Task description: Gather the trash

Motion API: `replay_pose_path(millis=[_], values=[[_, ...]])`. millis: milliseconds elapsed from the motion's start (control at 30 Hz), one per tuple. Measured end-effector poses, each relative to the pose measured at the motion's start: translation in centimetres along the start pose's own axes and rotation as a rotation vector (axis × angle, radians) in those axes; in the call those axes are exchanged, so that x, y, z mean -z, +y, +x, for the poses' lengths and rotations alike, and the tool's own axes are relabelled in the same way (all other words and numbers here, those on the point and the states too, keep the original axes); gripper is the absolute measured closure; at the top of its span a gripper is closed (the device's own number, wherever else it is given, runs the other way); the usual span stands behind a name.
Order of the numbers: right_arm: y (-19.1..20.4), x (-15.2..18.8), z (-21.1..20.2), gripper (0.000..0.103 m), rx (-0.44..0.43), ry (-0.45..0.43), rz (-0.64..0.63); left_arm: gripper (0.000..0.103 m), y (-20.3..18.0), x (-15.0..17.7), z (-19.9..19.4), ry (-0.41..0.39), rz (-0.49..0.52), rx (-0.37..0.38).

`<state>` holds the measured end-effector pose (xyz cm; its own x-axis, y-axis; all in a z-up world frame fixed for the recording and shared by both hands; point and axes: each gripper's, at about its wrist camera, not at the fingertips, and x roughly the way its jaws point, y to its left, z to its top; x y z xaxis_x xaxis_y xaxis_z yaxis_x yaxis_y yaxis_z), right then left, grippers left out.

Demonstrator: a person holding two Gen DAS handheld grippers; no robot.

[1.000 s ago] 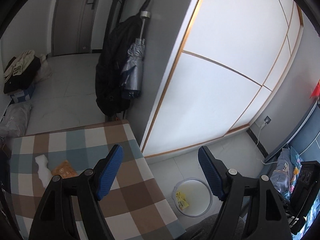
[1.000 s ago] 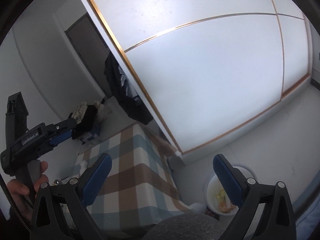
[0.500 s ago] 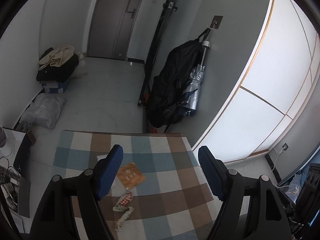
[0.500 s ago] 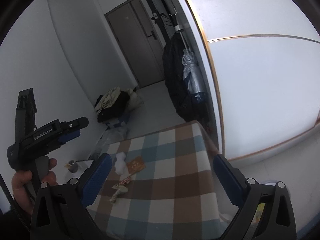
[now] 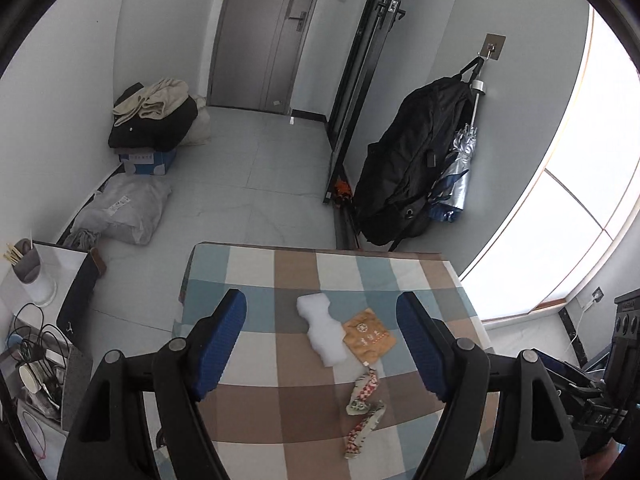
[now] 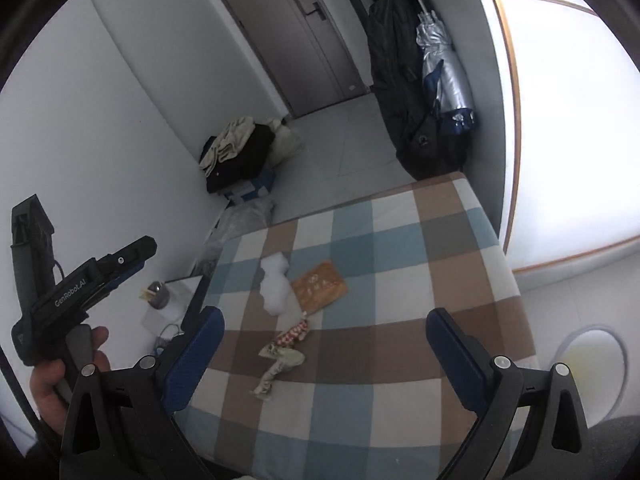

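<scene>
Hallway-ish room with a grey door at the back, and a small table under a checked tablecloth [image 5: 280, 396] is sitting in the middle of it. Three bits of trash are lying bunched together on the cloth: a white foam piece [image 5: 322, 330], an orange packet [image 5: 370, 338] touching its edge, and a crumpled red-and-white wrapper [image 5: 364, 408] just below those. My guess is they're clustered so each can be pinched off one at a time.

Both tools are hovering above the table with nothing in them. The left gripper [image 5: 320, 344] is standing wide, jaws framing the foam and packet, so it's probably lining up for one of those. The right gripper [image 6: 324, 352] is gaping wide too, with the wrapper between its fingers but well below them.

Only the right view is showing the white bin [image 6: 596, 364] on the floor beside the table, plus the hand [image 6: 60, 376] gripping the left tool. The left view is catching the cluttered side shelf [image 5: 36, 320] instead
</scene>
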<state>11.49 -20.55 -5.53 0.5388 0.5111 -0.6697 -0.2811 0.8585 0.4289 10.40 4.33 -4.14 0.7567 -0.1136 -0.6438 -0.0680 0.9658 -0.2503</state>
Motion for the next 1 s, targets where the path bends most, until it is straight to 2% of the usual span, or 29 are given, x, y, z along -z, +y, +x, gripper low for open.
replay_pose_path(millis=[167, 300, 367, 467, 533, 600, 767, 900, 967, 1000], values=[[1.7, 0.3, 2.7, 0.004, -0.013, 0.064, -0.036, 0.028, 2.1, 0.9, 1.2, 0.027, -0.019, -0.016], [2.6, 1.1, 4.9, 0.013, -0.029, 0.121, -0.036, 0.029, 3.5, 1.3, 1.9, 0.060, -0.039, -0.016], [2.9, 1.7, 6.1, 0.022, -0.052, 0.158, -0.034, 0.029, 3.8, 1.1, 2.1, 0.070, -0.050, 0.003], [3.2, 2.7, 7.8, 0.026, -0.070, 0.207, -0.025, 0.028, 4.1, 0.9, 2.0, 0.068, -0.053, 0.005], [3.4, 3.2, 8.6, 0.035, -0.076, 0.227, -0.022, 0.028, 4.3, 1.0, 2.1, 0.076, -0.061, 0.017], [3.7, 3.8, 9.4, 0.040, -0.077, 0.249, -0.021, 0.029, 4.5, 1.1, 2.1, 0.085, -0.072, 0.031], [4.3, 4.6, 10.9, 0.050, -0.068, 0.279, -0.031, 0.028, 4.3, 1.2, 2.0, 0.091, -0.061, 0.037], [4.5, 5.0, 11.5, 0.061, -0.049, 0.290, -0.039, 0.028, 4.4, 1.3, 2.5, 0.112, -0.058, 0.027], [4.4, 5.2, 11.8, 0.076, -0.041, 0.303, -0.044, 0.029, 4.5, 1.4, 2.6, 0.122, -0.065, 0.033], [4.4, 5.3, 11.8, 0.079, -0.037, 0.309, -0.046, 0.029, 4.6, 1.4, 2.7, 0.128, -0.071, 0.036]])
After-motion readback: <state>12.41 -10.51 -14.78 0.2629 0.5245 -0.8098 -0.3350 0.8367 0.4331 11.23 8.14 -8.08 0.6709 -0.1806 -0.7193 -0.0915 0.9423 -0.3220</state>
